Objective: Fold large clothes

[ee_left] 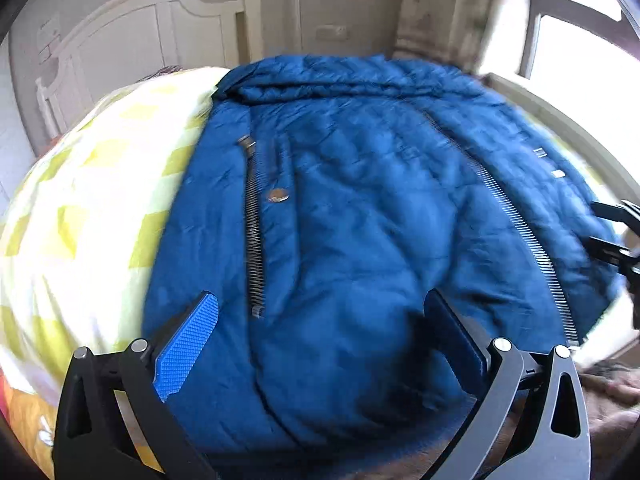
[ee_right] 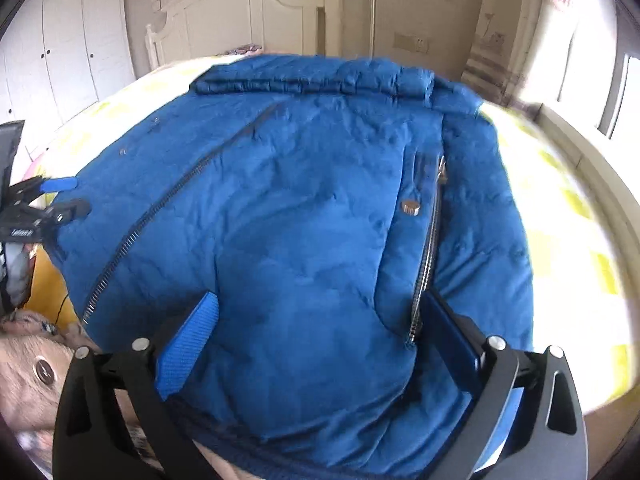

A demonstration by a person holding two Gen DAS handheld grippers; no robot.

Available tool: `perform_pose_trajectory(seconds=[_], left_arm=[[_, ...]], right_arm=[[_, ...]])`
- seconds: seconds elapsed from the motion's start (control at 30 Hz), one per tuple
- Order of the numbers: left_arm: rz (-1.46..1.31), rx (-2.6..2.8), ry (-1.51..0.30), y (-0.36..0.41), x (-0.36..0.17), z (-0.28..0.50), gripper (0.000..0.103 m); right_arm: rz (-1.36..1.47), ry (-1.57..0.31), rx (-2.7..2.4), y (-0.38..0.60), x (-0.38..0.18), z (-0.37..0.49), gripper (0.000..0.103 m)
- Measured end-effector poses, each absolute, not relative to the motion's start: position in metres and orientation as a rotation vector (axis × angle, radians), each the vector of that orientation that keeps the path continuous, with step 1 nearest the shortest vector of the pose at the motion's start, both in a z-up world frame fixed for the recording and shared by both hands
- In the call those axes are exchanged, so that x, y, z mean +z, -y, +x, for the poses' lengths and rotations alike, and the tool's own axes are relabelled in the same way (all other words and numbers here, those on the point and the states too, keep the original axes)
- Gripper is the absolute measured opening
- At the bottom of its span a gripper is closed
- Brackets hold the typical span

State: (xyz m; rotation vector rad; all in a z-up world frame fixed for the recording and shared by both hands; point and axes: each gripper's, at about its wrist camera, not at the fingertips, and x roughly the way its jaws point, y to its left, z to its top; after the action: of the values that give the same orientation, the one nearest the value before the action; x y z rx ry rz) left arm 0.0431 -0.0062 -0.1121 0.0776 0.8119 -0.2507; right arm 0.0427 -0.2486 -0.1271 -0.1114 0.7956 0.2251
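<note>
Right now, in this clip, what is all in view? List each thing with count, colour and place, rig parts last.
jacket: one, blue quilted, spread flat across the bed, collar at the far end.
zippers: two metal runs on the jacket front, one each side.
snap button: one, metallic, beside the right-hand zipper.
bedspread: one, white with yellow-green checks, under the jacket.
headboard: one, white, at the far end of the bed.
wardrobe: white doors, far left wall.
window: bright, on the right.
left claw: black with blue pads, open over the near hem.
right claw: black with blue pads, open over the near hem.
</note>
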Motion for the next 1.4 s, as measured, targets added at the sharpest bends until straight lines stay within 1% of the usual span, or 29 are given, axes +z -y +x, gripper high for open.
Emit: perform_pose_trajectory(seconds=[0.07, 0.1, 0.17, 0.2, 0.23, 0.27, 0.4, 0.5, 0.57, 0.7, 0.77, 0.87, 0.9, 0.93, 1.0, 1.03, 1.1, 1.17, 1.2, 1.33, 1.4], left_arm=[[0.091, -0.301, -0.801, 0.014, -0.113, 0.034, 0.099], [0.14, -0.292, -0.798, 0.024, -0.119, 0.031, 0.099], [0.234, -0.244, -0.779, 0.037, -0.126, 0.028, 0.099], [0.234, -0.244, -0.776, 0.037, -0.126, 0.029, 0.099], [0.223, -0.252, -0.784, 0.035, -0.126, 0.03, 0.099], [0.208, -0.262, -0.788, 0.033, -0.125, 0.032, 0.099], [0.173, -0.262, -0.777, 0.02, -0.12, 0.027, 0.099], [0.136, -0.214, -0.724, -0.002, -0.109, 0.016, 0.099], [0.095, -0.168, -0.705, -0.023, -0.103, 0.014, 0.099], [0.033, -0.123, -0.754, -0.05, -0.11, 0.025, 0.099], [0.032, -0.147, -0.824, -0.051, -0.122, 0.032, 0.099], [0.037, -0.15, -0.816, -0.049, -0.128, 0.026, 0.099], [0.037, -0.159, -0.821, -0.05, -0.128, 0.023, 0.099], [0.041, -0.164, -0.826, -0.05, -0.128, 0.021, 0.099], [0.044, -0.176, -0.833, -0.052, -0.129, 0.012, 0.098], [0.046, -0.175, -0.833, -0.052, -0.129, 0.008, 0.096], [0.048, -0.173, -0.821, -0.053, -0.13, 0.003, 0.095], [0.049, -0.156, -0.811, -0.05, -0.131, 0.008, 0.099], [0.062, -0.142, -0.813, -0.047, -0.131, 0.01, 0.099], [0.078, -0.142, -0.818, -0.047, -0.131, 0.012, 0.099], [0.075, -0.144, -0.821, -0.048, -0.131, 0.013, 0.098]], right_arm=[[-0.14, -0.743, 0.288, 0.234, -0.119, 0.035, 0.099], [-0.159, -0.738, 0.306, 0.226, -0.12, 0.034, 0.099], [-0.203, -0.773, 0.34, 0.207, -0.135, 0.038, 0.1], [-0.234, -0.793, 0.336, 0.2, -0.144, 0.04, 0.101], [-0.251, -0.749, 0.341, 0.197, -0.148, 0.037, 0.101], [-0.238, -0.754, 0.348, 0.199, -0.149, 0.037, 0.101], [-0.27, -0.762, 0.31, 0.211, -0.138, 0.028, 0.1], [-0.222, -0.727, 0.224, 0.242, -0.128, 0.013, 0.1], [-0.125, -0.718, 0.144, 0.28, -0.124, 0.002, 0.1], [0.041, -0.747, 0.076, 0.333, -0.133, -0.011, 0.1], [0.083, -0.775, 0.098, 0.339, -0.145, -0.012, 0.101], [0.041, -0.769, 0.125, 0.327, -0.152, -0.021, 0.099], [0.038, -0.771, 0.123, 0.325, -0.153, -0.023, 0.098], [0.041, -0.776, 0.119, 0.325, -0.154, -0.025, 0.094], [0.071, -0.793, 0.116, 0.33, -0.156, -0.028, 0.084], [0.092, -0.799, 0.111, 0.335, -0.156, -0.03, 0.078], [0.153, -0.811, 0.122, 0.342, -0.159, -0.032, 0.077], [0.232, -0.851, 0.125, 0.349, -0.171, -0.029, 0.078], [0.26, -0.866, 0.131, 0.35, -0.175, -0.027, 0.078], [0.238, -0.837, 0.121, 0.343, -0.18, -0.028, 0.077], [0.238, -0.833, 0.125, 0.342, -0.18, -0.03, 0.072]])
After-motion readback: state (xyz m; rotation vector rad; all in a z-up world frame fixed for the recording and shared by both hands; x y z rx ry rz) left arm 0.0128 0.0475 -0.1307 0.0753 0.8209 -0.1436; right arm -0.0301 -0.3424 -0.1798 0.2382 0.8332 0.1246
